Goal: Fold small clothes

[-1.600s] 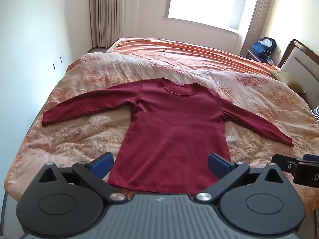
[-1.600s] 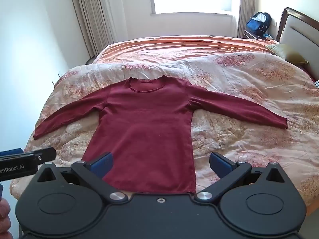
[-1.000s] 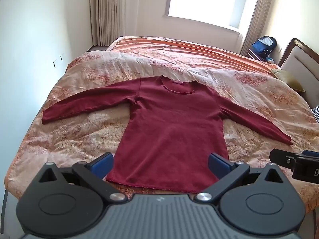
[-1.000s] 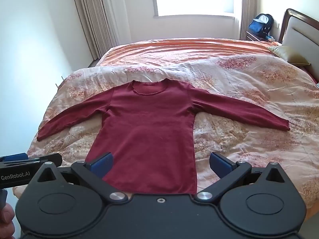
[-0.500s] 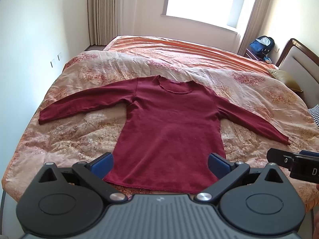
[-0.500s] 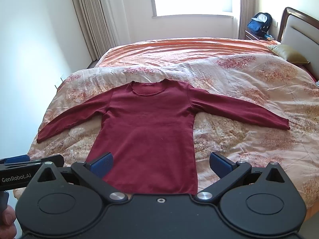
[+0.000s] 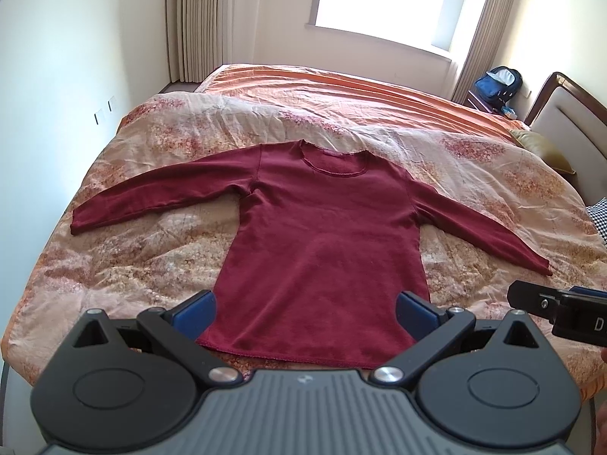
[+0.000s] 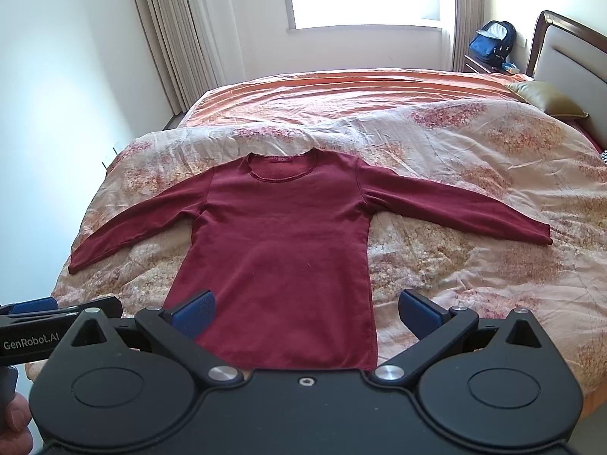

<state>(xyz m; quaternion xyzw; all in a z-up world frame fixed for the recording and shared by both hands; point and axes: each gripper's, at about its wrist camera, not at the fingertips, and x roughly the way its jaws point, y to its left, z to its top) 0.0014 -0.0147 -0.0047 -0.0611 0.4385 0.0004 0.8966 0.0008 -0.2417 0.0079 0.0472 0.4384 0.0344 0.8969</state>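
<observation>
A dark red long-sleeved top point(image 7: 322, 242) lies flat on the bed, front up, both sleeves spread out to the sides, neck toward the window; it also shows in the right wrist view point(image 8: 280, 250). My left gripper point(image 7: 305, 313) is open and empty, held above the top's hem. My right gripper point(image 8: 307, 313) is open and empty, above the hem's right side. Each gripper's tip shows at the edge of the other's view.
The bed carries a floral peach quilt point(image 7: 159, 250) over an orange cover point(image 8: 341, 87). A headboard point(image 8: 569, 53) and an olive pillow point(image 8: 546, 100) are at the right. A blue backpack point(image 8: 493, 40) sits by the window. A wall runs along the bed's left side.
Both grippers have drifted slightly, so the top sits a little higher in view. The top has not moved. Both grippers stay open.
</observation>
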